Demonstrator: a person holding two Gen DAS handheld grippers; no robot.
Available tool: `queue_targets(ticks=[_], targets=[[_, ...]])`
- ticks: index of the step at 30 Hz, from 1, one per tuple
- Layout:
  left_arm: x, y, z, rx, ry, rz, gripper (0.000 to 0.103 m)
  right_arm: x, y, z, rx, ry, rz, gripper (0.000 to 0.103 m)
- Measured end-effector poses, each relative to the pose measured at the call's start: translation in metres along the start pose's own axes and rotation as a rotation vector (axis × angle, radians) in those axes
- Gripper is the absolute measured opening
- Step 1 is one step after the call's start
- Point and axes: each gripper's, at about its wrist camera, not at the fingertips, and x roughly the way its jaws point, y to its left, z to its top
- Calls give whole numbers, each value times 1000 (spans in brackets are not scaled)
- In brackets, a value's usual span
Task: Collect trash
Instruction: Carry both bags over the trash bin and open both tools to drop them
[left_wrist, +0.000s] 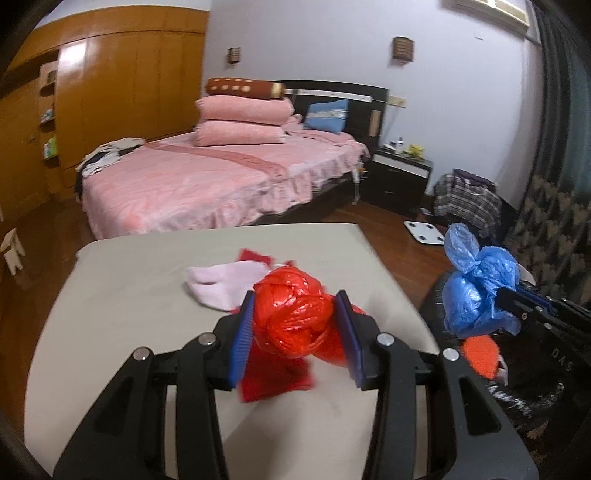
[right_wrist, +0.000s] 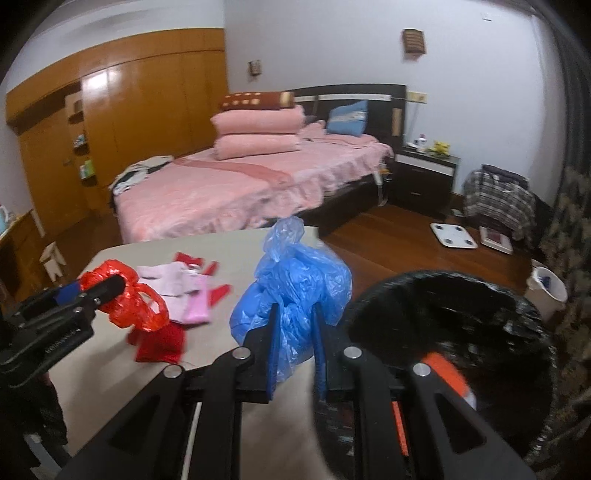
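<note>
Bedroom first: I see a pink bed (left_wrist: 207, 177) far across the room, then the beige table (left_wrist: 122, 295) near me and a black-lined bin (right_wrist: 461, 317) just right of it. Pink and red cloths (right_wrist: 184, 291) lie on the table. My left gripper (left_wrist: 295, 317) pinches a crumpled red plastic bag (left_wrist: 293, 314) above the table. My right gripper (right_wrist: 295, 332) is clamped on a blue plastic bag (right_wrist: 295, 280), near the bin's rim.
</note>
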Motion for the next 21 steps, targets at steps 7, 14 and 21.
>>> queue_targets(ticks=[7, 14, 21], targets=[[9, -46, -2, 40, 6, -81, 41, -13, -43, -9, 32, -5, -70, 16], [22, -95, -1, 97, 1, -168, 41, -23, -91, -19, 75, -4, -151, 16], [39, -149, -2, 146, 0, -257, 41, -27, -133, -30, 105, 8, -219, 16]])
